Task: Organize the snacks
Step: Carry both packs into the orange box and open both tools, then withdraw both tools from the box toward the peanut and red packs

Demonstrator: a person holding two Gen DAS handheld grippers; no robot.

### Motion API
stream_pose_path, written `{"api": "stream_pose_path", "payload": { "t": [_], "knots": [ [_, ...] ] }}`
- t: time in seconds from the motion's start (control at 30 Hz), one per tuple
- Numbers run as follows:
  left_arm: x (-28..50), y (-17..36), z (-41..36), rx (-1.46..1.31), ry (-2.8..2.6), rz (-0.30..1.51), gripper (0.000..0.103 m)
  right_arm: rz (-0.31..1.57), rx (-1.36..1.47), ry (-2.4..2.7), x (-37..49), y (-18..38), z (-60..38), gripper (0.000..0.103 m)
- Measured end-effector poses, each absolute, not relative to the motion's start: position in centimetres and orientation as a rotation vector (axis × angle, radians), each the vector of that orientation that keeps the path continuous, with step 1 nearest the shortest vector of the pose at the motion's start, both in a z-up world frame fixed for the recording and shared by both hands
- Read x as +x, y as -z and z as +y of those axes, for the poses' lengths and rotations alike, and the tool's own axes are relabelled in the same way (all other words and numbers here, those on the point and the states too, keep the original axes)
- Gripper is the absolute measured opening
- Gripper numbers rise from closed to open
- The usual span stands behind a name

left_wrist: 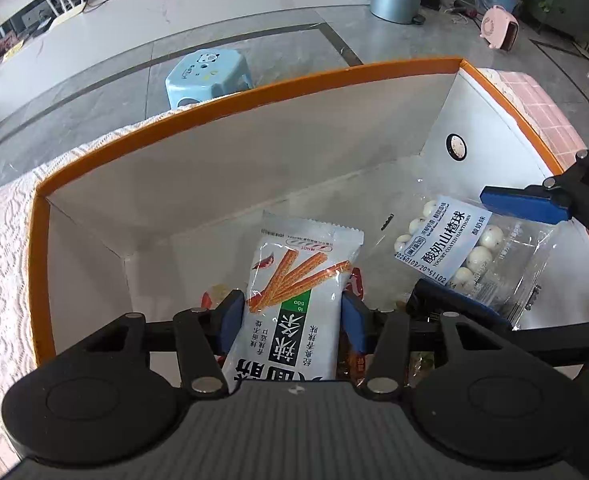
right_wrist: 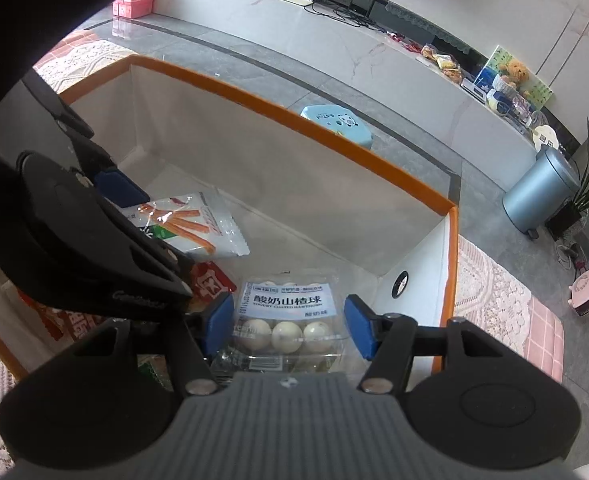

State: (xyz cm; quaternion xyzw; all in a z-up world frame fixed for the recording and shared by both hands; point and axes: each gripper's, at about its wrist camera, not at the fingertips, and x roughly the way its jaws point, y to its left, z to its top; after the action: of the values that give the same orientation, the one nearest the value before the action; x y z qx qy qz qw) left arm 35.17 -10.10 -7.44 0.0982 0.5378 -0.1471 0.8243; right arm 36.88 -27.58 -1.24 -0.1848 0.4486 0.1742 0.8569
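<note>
Inside the orange-rimmed white box point(left_wrist: 254, 92), the white spicy-stick packet point(left_wrist: 294, 304) is clamped in the left gripper point(left_wrist: 290, 320) at lower centre; the clear yogurt-hawthorn-ball pack point(right_wrist: 290, 320) is held by the right gripper point(right_wrist: 288, 324). Collision between the two closely spaced grippers is possible, and an early release could drop either pack crooked onto the red wrappers point(right_wrist: 210, 284) beneath.

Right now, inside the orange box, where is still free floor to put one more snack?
The orange box has bare floor along its far wall, beyond the spicy-strip packet and the hawthorn-ball pack, and between the two. The near side is crowded with red wrappers.
</note>
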Motion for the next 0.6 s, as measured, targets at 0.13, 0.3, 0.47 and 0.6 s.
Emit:
{"api": "stream_pose_path", "payload": {
  "t": [0.13,0.3,0.47,0.6],
  "knots": [
    [35.3,7.5,-9.2,0.157,0.316,1.129,0.066,0.933,-0.38,-0.353,36.8,1.2,-27.7,0.061],
    [34.9,6.8,-8.5,0.122,0.318,1.128,0.07,0.915,-0.375,-0.336,36.1,0.6,-27.8,0.07],
    [33.9,5.3,-8.1,0.128,0.303,1.096,0.07,0.895,-0.381,-0.322,35.0,-0.7,-27.9,0.076],
    [32.9,3.9,-7.8,0.133,0.288,1.08,0.07,0.879,-0.381,-0.317,33.8,-2.0,-28.0,0.078]
  ]
}}
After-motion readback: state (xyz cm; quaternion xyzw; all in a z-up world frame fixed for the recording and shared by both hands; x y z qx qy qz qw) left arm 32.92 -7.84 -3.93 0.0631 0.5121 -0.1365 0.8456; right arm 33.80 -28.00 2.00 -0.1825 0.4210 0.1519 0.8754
